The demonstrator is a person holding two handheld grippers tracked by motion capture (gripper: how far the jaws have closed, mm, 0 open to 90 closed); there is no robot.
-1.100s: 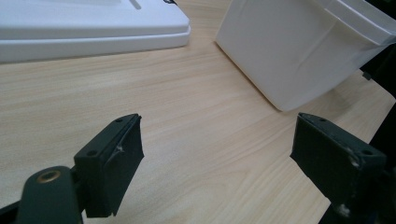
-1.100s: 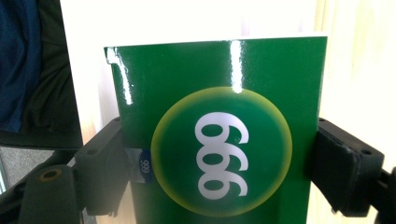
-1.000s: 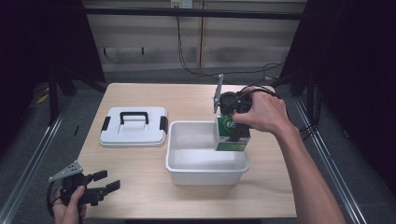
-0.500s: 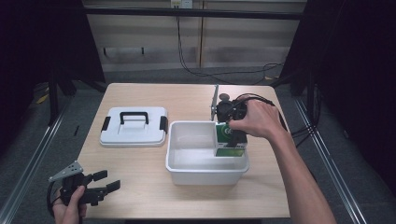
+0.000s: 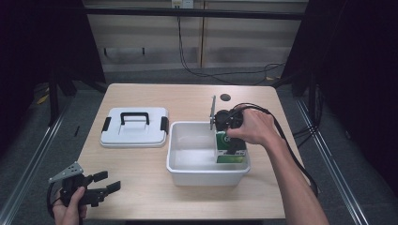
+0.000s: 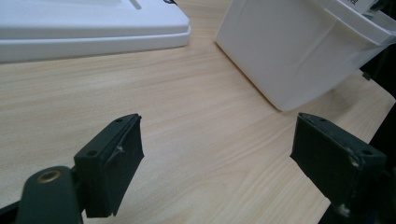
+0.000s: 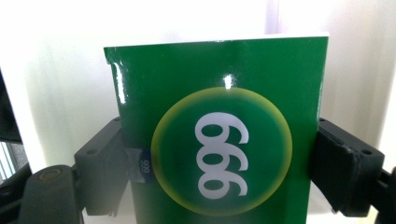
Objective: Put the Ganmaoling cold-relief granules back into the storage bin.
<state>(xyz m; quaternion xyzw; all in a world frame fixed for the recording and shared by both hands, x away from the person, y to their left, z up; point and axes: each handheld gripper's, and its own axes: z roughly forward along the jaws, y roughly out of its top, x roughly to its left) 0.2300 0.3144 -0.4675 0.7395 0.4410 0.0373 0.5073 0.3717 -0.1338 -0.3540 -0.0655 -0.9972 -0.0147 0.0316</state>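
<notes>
Slip risk first: right tool [image 5: 228, 136] clamps a glossy green box [image 7: 219, 154] w/ both pads on its side faces, held upright inside the white bin [image 5: 187, 168], at the bin's right end. Slick carton could slide out or catch the bin's rim — a tilt would do it. Bin is smooth, thin-walled plastic. Left tool [image 6: 217, 163] gapes open, empty, near the bin's front-left corner over the wood-grain tabletop [image 6: 187, 121].
</notes>
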